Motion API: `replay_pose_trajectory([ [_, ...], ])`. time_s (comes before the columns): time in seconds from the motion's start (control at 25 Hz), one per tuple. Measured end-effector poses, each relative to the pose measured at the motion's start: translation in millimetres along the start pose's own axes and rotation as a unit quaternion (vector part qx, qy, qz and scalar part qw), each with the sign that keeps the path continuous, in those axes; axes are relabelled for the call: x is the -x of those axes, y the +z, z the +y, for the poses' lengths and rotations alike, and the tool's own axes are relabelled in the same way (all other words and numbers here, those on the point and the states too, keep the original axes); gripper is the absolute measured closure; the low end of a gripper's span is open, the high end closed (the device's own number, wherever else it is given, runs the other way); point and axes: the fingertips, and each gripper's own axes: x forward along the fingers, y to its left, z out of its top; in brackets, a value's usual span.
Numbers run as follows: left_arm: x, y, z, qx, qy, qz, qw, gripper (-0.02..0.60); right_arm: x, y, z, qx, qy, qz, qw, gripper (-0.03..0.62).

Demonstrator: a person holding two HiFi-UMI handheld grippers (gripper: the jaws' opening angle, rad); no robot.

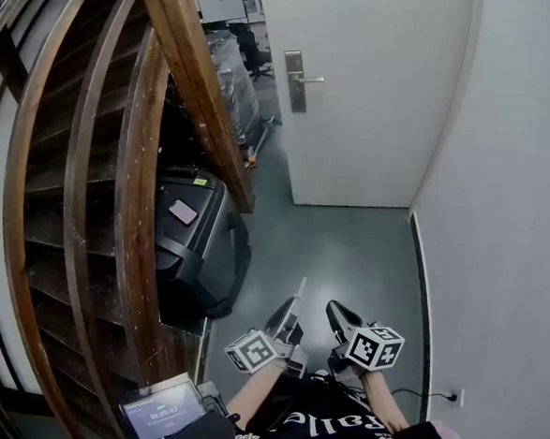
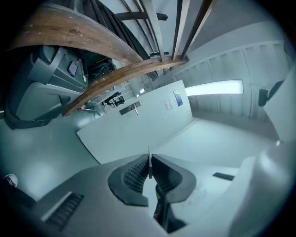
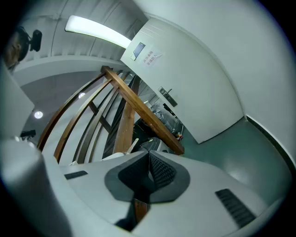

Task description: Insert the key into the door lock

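The white door [image 1: 377,99] stands closed at the far end of the grey floor, its metal lock plate and lever handle [image 1: 296,78] on its left side. My left gripper [image 1: 294,309] is held low, near the person's body, and is shut on a thin metal key [image 1: 301,289] whose blade points toward the door. In the left gripper view the key [image 2: 149,163] stands edge-on between the pads, with the door handle [image 2: 131,109] far ahead. My right gripper [image 1: 340,316] is beside the left one, shut and empty. Its pads [image 3: 157,169] meet, and the door handle [image 3: 167,96] is far off.
A curved wooden stair railing [image 1: 187,67] fills the left side. A black case [image 1: 198,246] with a pink phone [image 1: 182,212] on it lies under the stairs. A white wall [image 1: 510,212] runs along the right. A screen device [image 1: 161,410] sits bottom left.
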Motion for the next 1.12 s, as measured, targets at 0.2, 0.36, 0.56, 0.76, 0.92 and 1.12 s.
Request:
replay_pose_trajectory([
  [0.2, -18.4, 22.7, 13.0, 0.002, -0.001, -0.015, 0.9999, 0.557, -20.0, 12.6, -6.5, -0.002, 0.006, -0.002, 1.0, 0.574],
  [0.36, -46.5, 50.3, 32.2, 0.009, 0.002, -0.025, 0.9997, 0.557, -47.9, 31.7, -20.8, -0.007, -0.002, -0.003, 1.0, 0.574],
  [0.56, -96.4, 97.9, 60.4, 0.008, 0.005, -0.023, 0.9997, 0.557, -97.7, 64.9, -34.2, -0.009, -0.009, -0.001, 1.0, 0.574],
  [0.76, -150.2, 156.5, 74.4, -0.007, -0.011, -0.009, 0.9999, 0.557, -160.6, 110.5, -35.1, -0.01, -0.014, -0.018, 1.0, 0.574],
  [0.92, -184.5, 197.1, 91.3, -0.008, -0.016, 0.005, 0.9998, 0.557, -211.0, 130.4, -36.7, -0.014, -0.02, -0.019, 1.0, 0.574],
  [1.12, -225.8, 240.6, 114.6, -0.014, -0.03, 0.028, 0.9991, 0.557, -269.4, 159.6, -46.2, -0.019, -0.032, -0.033, 0.999, 0.574],
])
